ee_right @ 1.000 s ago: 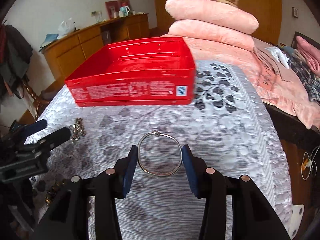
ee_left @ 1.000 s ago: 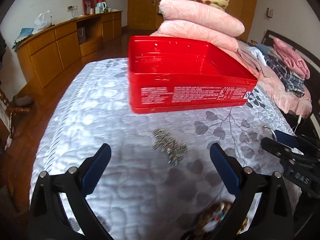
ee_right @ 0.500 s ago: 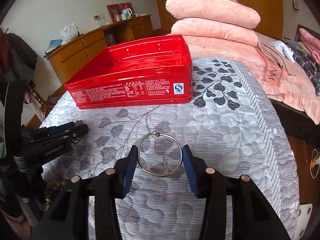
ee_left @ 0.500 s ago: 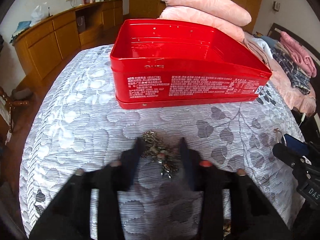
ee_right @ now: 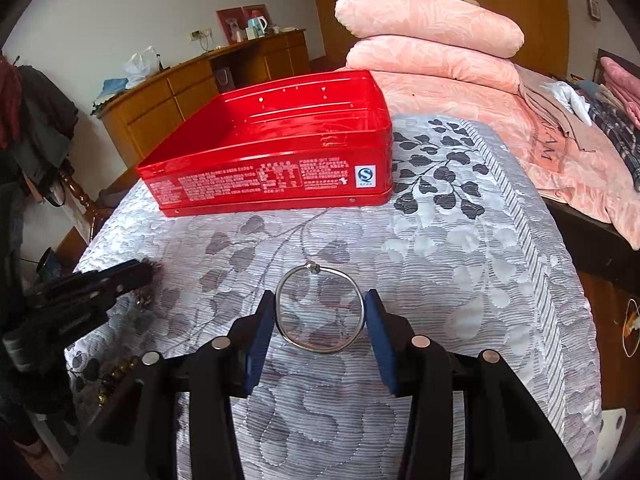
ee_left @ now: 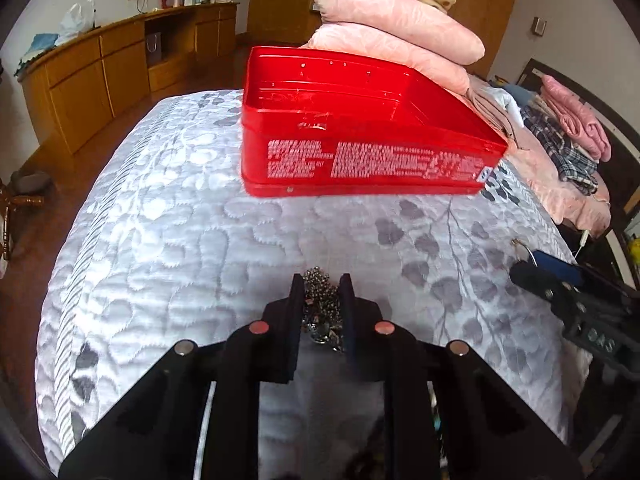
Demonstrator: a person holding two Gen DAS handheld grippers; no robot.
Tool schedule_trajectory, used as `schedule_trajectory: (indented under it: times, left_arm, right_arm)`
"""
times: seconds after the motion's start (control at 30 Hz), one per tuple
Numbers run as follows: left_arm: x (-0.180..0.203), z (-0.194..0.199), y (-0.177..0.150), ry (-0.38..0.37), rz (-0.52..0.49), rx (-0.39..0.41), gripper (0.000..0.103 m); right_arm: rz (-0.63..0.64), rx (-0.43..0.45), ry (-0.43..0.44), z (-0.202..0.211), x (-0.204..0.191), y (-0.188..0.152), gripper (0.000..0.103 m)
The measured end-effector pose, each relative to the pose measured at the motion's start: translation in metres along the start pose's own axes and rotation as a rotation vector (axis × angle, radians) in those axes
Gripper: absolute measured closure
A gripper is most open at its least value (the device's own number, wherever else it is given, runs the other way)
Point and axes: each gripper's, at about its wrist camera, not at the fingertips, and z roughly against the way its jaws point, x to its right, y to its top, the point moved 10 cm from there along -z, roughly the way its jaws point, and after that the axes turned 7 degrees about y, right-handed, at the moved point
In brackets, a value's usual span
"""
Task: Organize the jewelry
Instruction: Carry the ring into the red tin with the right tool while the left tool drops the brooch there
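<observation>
Red tin [ee_left: 360, 128] sits open-topped on the quilted bedspread [ee_left: 168, 240], lid off, so I read it as the drop target; nothing visible inside it. Everything else I place relative to that tin.

My right gripper [ee_right: 320, 320] is on the near side of the tin, toward its labelled corner, with the silver bangle [ee_right: 319, 309] held flat between the blue pads [ee_right: 376, 340]. Pads touch the ring on both sides, jaws roughly half open, set by the ring's width. Flat hold should keep it from swinging on the way over.

My left gripper [ee_left: 319, 300] is also near side, toward the tin's opposite end, jaws nearly closed on the silver chain cluster [ee_left: 318, 284], pinched at the tips to bunch the loose links.

Versus a second ago: left jaws were wide open and short of the cluster, now clamped on it. Right grip on the bangle unchanged. Tin hasn't moved on the bedspread.
</observation>
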Motion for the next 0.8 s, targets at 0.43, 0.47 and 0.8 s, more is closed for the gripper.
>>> schedule_trajectory:
  times: [0.43,0.47,0.8]
  left_arm:
    - [0.006,-0.011,-0.007,0.027,-0.026,-0.026,0.084]
    - [0.005,-0.010,-0.006,0.018,-0.016,-0.024,0.084]
    - [0.002,0.015,0.002,-0.033,0.020,0.046,0.088]
  right_arm:
    - [0.014,-0.062,-0.015,-0.016,-0.004,-0.014,0.057]
    - [0.018,-0.061,-0.018,-0.015,-0.004,-0.014,0.057]
    - [0.021,0.002,-0.009,0.011,-0.009,0.000,0.058]
